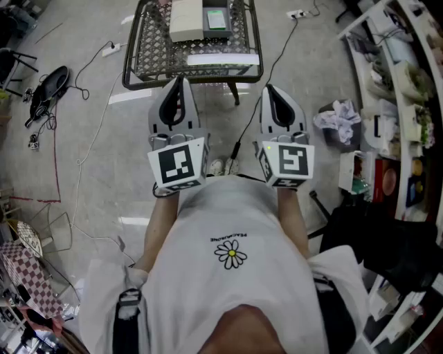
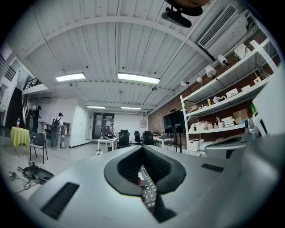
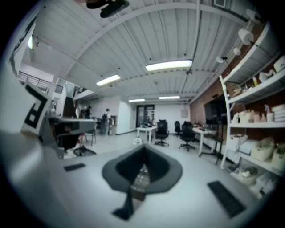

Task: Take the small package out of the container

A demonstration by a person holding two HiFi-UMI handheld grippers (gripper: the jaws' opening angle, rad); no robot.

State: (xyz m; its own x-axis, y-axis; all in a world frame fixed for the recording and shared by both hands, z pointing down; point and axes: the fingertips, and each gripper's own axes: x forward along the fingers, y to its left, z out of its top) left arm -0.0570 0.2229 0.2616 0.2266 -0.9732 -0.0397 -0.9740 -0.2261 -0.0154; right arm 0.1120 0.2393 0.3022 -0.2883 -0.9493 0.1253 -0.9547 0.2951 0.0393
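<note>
So the person is standing over a wire mesh table (image 1: 149, 48) with a raised rim, and the white package (image 1: 187, 19) is lying flat on top of it, right at the far edge of the head view. It's looking like a plain, pale, rectangular box, no colour on it. A second box with a green face (image 1: 217, 19) is sitting just beside it on the right, touching or nearly so. Any print on either one is too small for me to read. A white strip (image 1: 223, 59) is lying along the near rim of the table.

Both tongs are hanging level in front of the person's chest, well short of the package. The left tongs (image 1: 181, 86) (image 2: 142, 149) are clenched, tips meeting, gripping nothing. Same deal with the right tongs (image 1: 271, 91) (image 3: 143, 149): pinched together and empty.

As for writing, the white T-shirt (image 1: 235, 276) is showing a daisy (image 1: 230, 254) with a line of tiny capitals above it, maybe "PEACEMINUSONE", but I'm not swearing to that. Cables (image 1: 90, 124) are trailing over the floor on the left.
</note>
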